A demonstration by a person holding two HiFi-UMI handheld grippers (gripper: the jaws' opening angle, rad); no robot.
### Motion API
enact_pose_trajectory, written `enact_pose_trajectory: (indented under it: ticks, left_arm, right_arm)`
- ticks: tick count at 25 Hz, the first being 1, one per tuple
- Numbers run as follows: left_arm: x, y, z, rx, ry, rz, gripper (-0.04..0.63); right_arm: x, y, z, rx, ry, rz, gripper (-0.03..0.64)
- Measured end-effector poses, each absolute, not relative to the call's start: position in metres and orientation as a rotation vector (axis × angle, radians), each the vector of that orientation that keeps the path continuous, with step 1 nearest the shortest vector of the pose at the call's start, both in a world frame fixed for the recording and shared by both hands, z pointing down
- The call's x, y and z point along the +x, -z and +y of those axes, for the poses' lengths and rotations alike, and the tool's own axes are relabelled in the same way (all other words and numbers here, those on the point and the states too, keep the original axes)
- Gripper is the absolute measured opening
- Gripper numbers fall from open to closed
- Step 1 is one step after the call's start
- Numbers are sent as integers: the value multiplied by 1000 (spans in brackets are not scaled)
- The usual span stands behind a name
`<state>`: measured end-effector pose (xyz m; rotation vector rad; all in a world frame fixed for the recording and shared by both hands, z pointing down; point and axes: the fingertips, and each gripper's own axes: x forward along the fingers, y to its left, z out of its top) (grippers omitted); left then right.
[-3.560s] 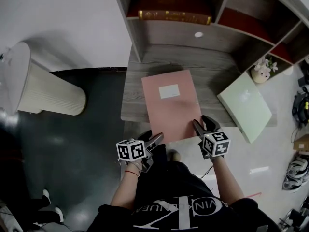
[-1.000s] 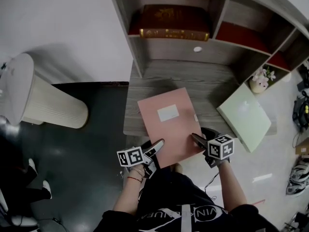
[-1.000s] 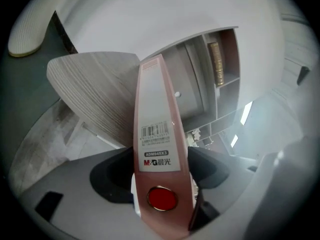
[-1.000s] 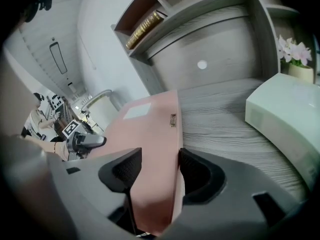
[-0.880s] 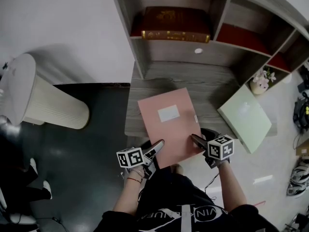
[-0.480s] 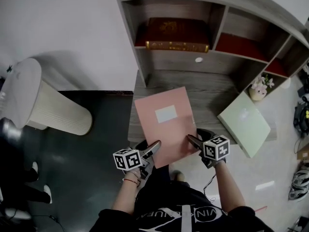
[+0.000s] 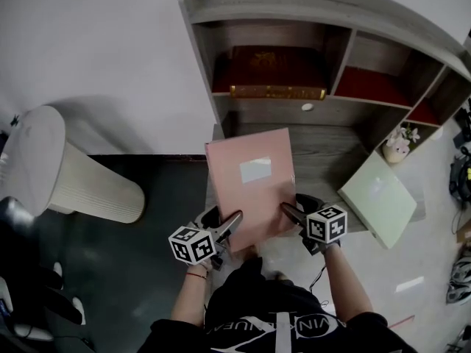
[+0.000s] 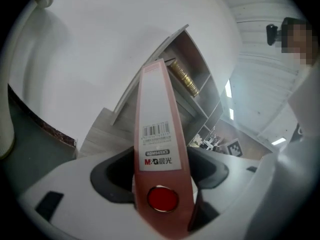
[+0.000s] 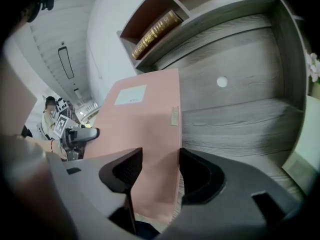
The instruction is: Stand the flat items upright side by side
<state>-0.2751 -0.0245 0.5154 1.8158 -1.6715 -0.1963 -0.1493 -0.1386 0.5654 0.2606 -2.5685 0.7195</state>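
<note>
A pink box file (image 7: 249, 182) with a white label hangs tilted above the grey desk (image 7: 331, 153), held between both grippers. My left gripper (image 7: 234, 223) is shut on its near left corner. In the left gripper view the spine (image 8: 159, 149), with a barcode label and a red disc, fills the gap of the left gripper (image 8: 160, 184). My right gripper (image 7: 287, 213) is shut on the near right corner. The right gripper view shows the file's cover (image 9: 145, 119) running between the jaws of that gripper (image 9: 155, 169). A pale green file (image 7: 379, 197) lies flat at the desk's right end.
A shelf unit stands at the back of the desk with a dark red book (image 7: 276, 68) lying flat in its left bay. A small flower pot (image 7: 397, 147) sits at the right. A white ribbed bin (image 7: 66, 168) stands on the dark floor to the left.
The pink file has left the desk top. Both grippers have carried it up and toward the shelf, and its far end has tipped upward. The green file has not moved.
</note>
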Motion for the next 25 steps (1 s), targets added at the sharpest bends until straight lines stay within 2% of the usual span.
enact_pose_trajectory:
  ticks: [13, 22, 25]
  left_arm:
    - [-345, -477, -32, 1961, 76, -1907, 311]
    - [-359, -462, -35, 2006, -31, -2095, 308]
    - [-359, -461, -40, 2010, -53, -2142, 307]
  right_arm:
    - [-240, -553, -155, 181, -660, -2685, 242]
    - [-276, -546, -169, 167, -537, -2735, 238]
    - [-285, -543, -173, 169, -493, -2746, 210]
